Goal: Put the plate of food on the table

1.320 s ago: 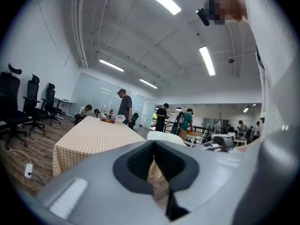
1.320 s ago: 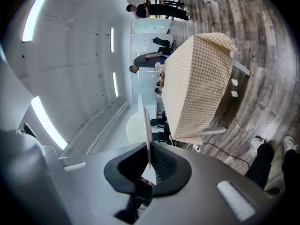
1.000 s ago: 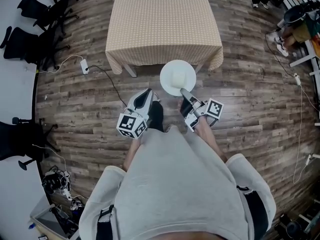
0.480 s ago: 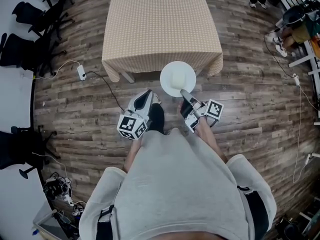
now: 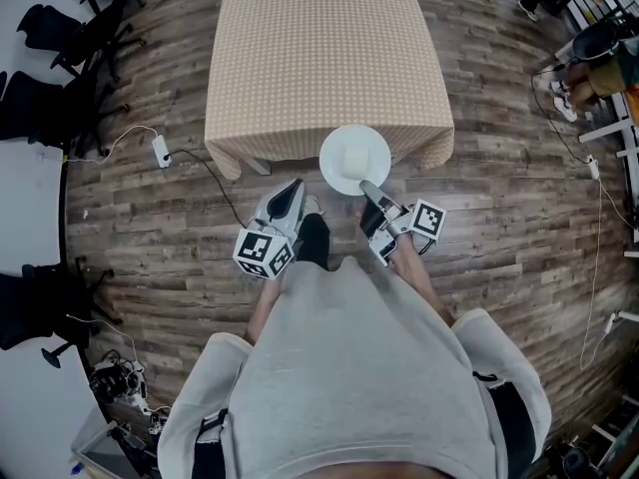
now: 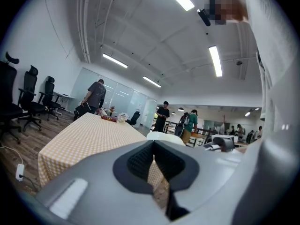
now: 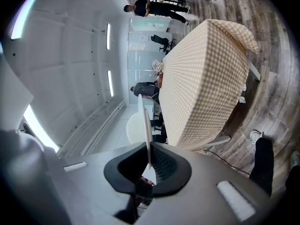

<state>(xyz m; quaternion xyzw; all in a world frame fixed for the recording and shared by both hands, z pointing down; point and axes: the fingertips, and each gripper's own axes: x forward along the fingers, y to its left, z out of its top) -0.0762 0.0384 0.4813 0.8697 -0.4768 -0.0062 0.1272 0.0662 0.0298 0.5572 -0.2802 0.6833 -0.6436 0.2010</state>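
1. The grey left gripper [image 5: 292, 190] has its jaws pressed together with nothing between them, and points toward the table.
2. The rectangular table under a beige checked cloth [image 5: 324, 58] stands ahead on the wooden plank floor [image 5: 499, 218].
3. The round white plate [image 5: 354, 158], carrying a pale block of food, hangs at the table's near edge.
4. The grey right gripper [image 5: 367, 185] clamps the plate's near rim.

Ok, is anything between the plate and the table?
Nothing visible. The plate, in the right claw, hangs at the near edge of the table, and its near half is bare; small items sit only at the far end.
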